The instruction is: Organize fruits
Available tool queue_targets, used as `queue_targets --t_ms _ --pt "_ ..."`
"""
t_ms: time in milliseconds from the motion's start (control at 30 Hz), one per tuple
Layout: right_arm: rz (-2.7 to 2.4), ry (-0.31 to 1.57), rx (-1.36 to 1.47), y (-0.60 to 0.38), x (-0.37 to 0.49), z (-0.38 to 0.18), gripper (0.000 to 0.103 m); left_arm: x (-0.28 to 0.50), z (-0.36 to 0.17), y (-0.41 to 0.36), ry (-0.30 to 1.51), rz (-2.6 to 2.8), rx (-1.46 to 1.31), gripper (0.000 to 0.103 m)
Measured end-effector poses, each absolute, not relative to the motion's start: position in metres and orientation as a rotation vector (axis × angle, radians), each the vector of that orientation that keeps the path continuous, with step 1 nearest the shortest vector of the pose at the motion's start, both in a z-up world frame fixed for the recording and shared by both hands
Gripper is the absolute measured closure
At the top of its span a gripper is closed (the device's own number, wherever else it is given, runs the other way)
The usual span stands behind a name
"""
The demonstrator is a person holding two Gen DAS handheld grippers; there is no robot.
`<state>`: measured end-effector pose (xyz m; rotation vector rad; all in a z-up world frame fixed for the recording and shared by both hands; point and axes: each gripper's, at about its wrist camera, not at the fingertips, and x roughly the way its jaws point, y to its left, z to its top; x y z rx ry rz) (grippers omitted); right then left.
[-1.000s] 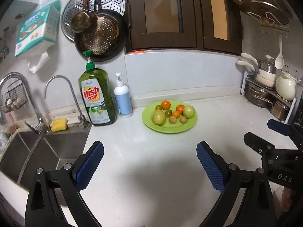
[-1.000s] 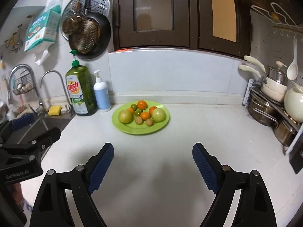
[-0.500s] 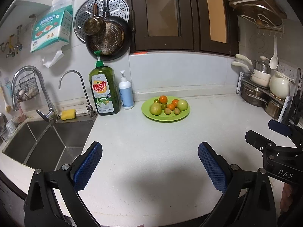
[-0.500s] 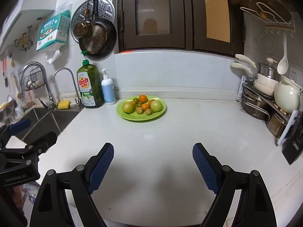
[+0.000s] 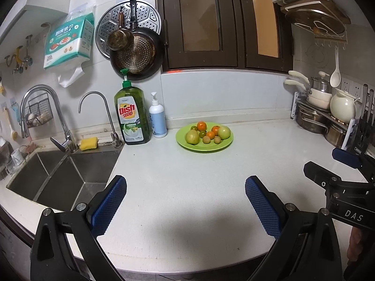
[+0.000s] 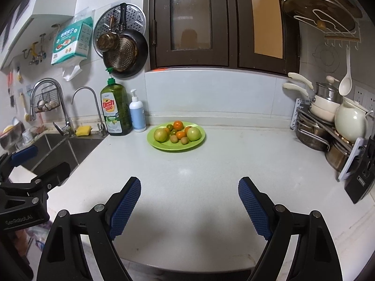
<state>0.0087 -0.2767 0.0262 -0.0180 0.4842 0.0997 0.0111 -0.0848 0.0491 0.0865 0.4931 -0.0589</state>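
Fruits [image 5: 206,134] heaped on green plate [image 5: 226,144], no clear long axis; both grippers released, empty.

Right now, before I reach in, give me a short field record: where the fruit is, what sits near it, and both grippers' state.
fruit: all on the green plate, orange and green pieces together
plate location: white counter, near the back wall
left of plate: blue pump bottle, then dish soap bottle, then the sink
right side: pot rack
left gripper: open, empty
right gripper: open, empty
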Motion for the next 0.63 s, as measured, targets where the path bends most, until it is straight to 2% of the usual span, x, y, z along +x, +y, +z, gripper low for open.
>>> queue_targets --t_ms 633 --pt "0.113 0.478 -0.021 -0.278 -0.002 0.025 0.017 -0.003 0.049 -0.083 0.476 -0.037 0.095 0.000"
